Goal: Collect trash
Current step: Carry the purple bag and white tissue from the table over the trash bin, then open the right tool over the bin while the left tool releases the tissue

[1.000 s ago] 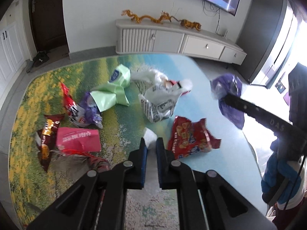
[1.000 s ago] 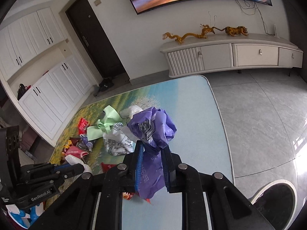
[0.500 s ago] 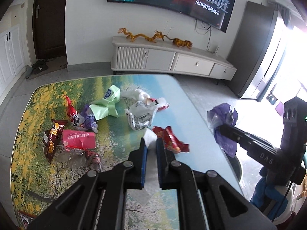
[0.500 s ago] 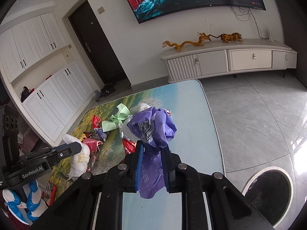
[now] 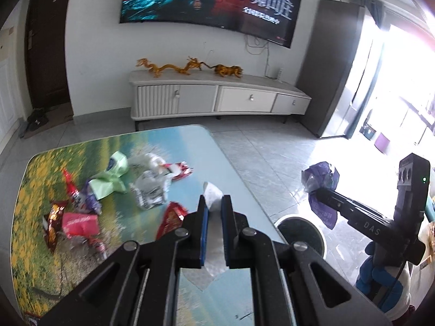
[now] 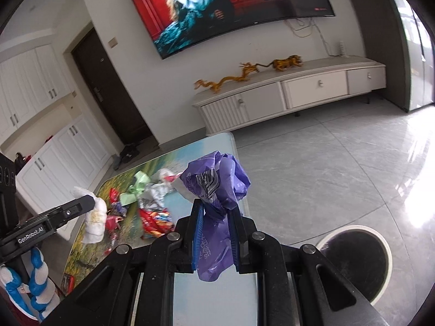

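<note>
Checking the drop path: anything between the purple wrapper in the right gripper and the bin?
Nothing visible. The crumpled purple plastic wrapper hangs past the table edge; only bare grey floor tile separates it from the round white-rimmed black bin at lower right.

Changes, as we log them: both claws raised and pulled back from the surface (image 5: 239,179); left claw (image 5: 213,209) with white wad (image 5: 212,194) now over its right edge; right claw (image 6: 214,217) with purple bag (image 6: 217,184) beside it; bin (image 6: 356,258) now in both views.
</note>
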